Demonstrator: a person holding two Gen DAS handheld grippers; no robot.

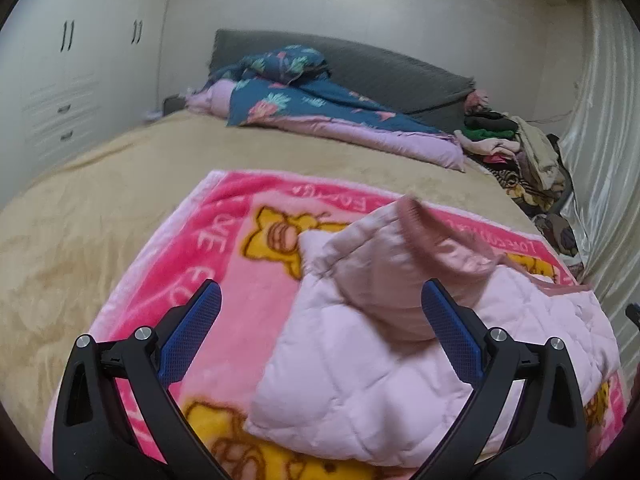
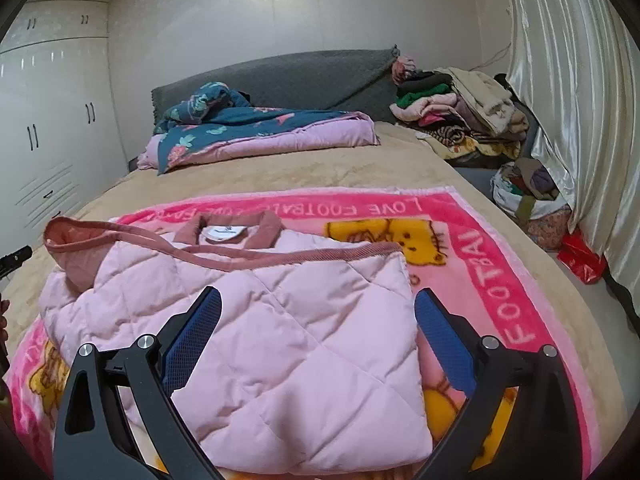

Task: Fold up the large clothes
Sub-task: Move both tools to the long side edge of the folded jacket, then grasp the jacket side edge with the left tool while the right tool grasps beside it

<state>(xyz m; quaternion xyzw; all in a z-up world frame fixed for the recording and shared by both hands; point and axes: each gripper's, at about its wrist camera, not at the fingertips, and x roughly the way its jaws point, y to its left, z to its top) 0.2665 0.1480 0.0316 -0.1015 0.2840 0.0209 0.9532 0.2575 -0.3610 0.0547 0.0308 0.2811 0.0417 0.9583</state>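
A pale pink quilted jacket (image 2: 280, 320) with a darker pink collar and cuffs lies folded on a bright pink cartoon blanket (image 2: 480, 248) spread over the bed. In the left wrist view the jacket (image 1: 360, 360) bulges up at its left side, a ribbed cuff (image 1: 432, 232) sticking out. My left gripper (image 1: 320, 300) hovers open just above the jacket's left edge, nothing between its blue pads (image 1: 192, 332). My right gripper (image 2: 318, 304) stands open over the jacket's front right part, its pads (image 2: 444, 340) not pressing the fabric.
The bed has a beige cover (image 1: 100, 184). A blue floral and lilac quilt (image 2: 260, 128) lies by the grey headboard (image 2: 288, 76). A heap of clothes (image 2: 460, 116) sits at the far right, a bag of clothes (image 2: 528, 196) beside shiny curtains (image 2: 568, 92). White wardrobes (image 1: 68, 76) stand left.
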